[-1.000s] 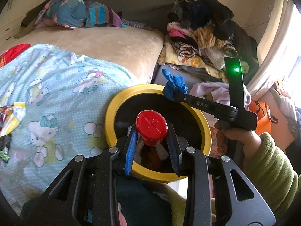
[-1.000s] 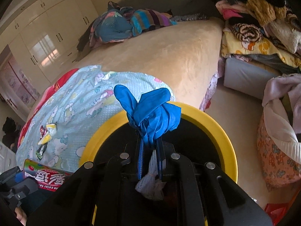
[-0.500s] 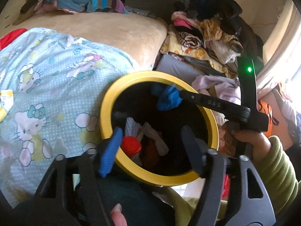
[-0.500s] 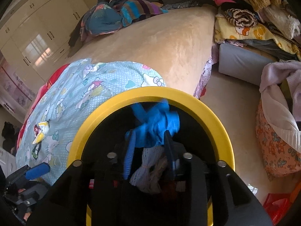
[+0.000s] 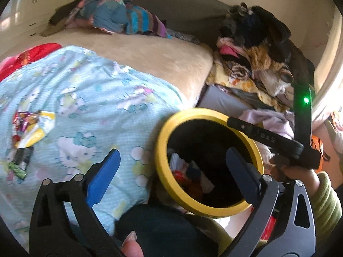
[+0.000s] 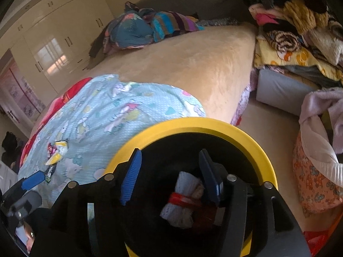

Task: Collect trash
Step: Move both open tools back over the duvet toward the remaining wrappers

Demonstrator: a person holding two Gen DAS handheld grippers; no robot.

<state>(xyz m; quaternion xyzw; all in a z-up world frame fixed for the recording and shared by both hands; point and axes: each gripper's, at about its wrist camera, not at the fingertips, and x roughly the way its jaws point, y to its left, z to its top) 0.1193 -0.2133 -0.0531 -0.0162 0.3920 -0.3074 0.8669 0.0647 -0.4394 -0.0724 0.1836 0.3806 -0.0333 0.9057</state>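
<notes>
Yellow round-rimmed bin [image 6: 214, 126] holds crumpled white tissue [image 6: 184, 201] below opening right tongs [image 6: 169, 175].

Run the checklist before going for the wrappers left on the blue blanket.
1. Left tongs open, nothing between them: ok.
2. Right tongs open, nothing between them: ok.
3. Dropped trash lies inside the yellow-rimmed bin: ok.
4. Wrappers still on the blue blanket: not ok, next pick.
5. Path across the blanket to the wrappers looks free: ok.
6. Room left in the bin: cannot tell.
</notes>
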